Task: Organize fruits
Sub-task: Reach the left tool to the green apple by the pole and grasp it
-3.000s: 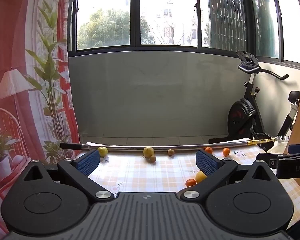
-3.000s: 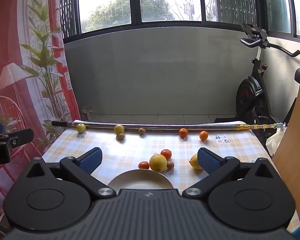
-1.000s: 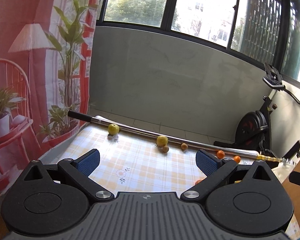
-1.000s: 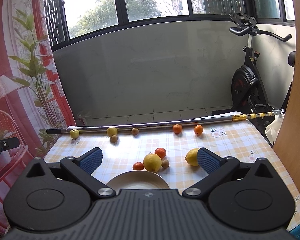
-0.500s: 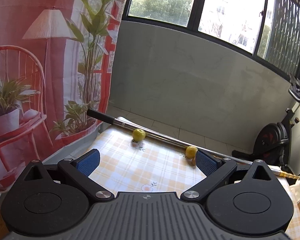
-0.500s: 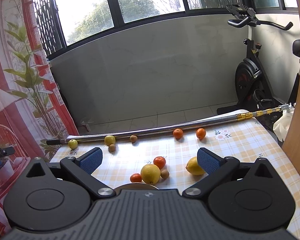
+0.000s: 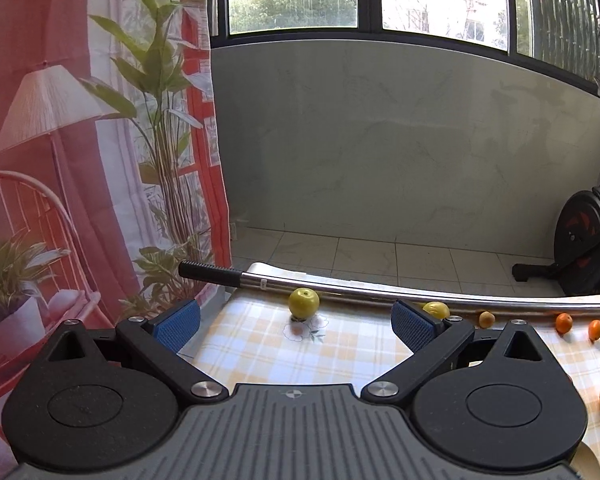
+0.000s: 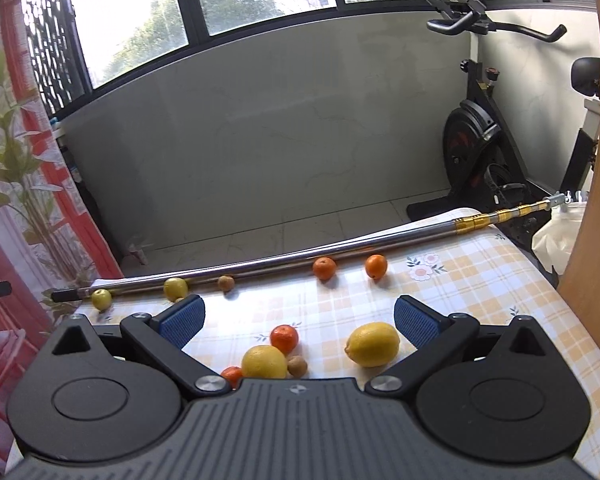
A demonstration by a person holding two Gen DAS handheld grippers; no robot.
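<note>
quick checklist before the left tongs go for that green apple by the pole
1. Left tongs open: ok, pads spread wide, nothing between them.
2. Green apple in line with the tongs: ok, it sits roughly centred ahead of the gap.
3. Room around the apple: not ok at the back, it lies right against the metal pole; its sides are free.
4. Nearest fruit, a yellow one, apart from the apple: ok.
5. Right tongs out of the way: ok, open over the lemon and orange cluster.
6. Plate ready to receive: cannot tell, not clearly in view.
</note>
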